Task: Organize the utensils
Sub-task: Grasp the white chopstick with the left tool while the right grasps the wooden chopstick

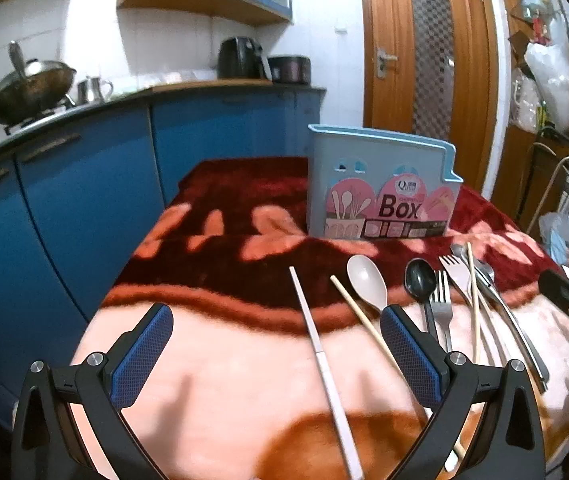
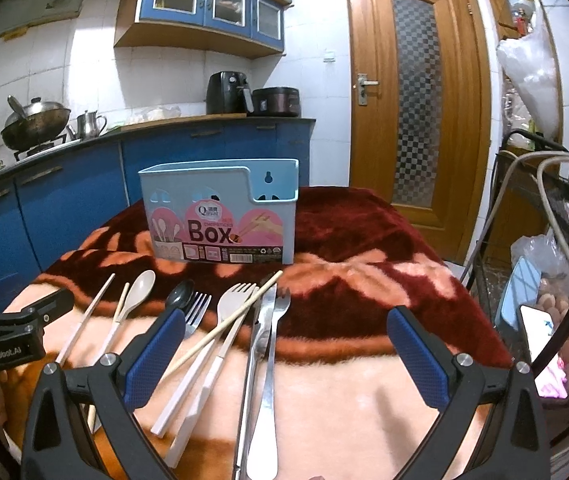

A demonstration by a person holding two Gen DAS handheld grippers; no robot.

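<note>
A light blue utensil box (image 1: 380, 188) stands upright at the back of the blanket-covered table; it also shows in the right wrist view (image 2: 220, 216). In front of it lie a white chopstick (image 1: 320, 344), a wooden chopstick (image 1: 364, 320), a beige spoon (image 1: 366, 282), a black spoon (image 1: 420, 280), a steel fork (image 1: 442, 304), a beige fork (image 2: 220, 344) and steel cutlery (image 2: 264, 360). My left gripper (image 1: 276, 356) is open above the white chopstick. My right gripper (image 2: 284, 360) is open above the steel cutlery.
The red and pink blanket (image 2: 364, 248) covers the table. Blue cabinets (image 1: 64, 208) with a wok (image 1: 30, 88) run along the left. A wooden door (image 2: 416, 92) is behind. A wire rack with bags (image 2: 544, 280) stands close on the right.
</note>
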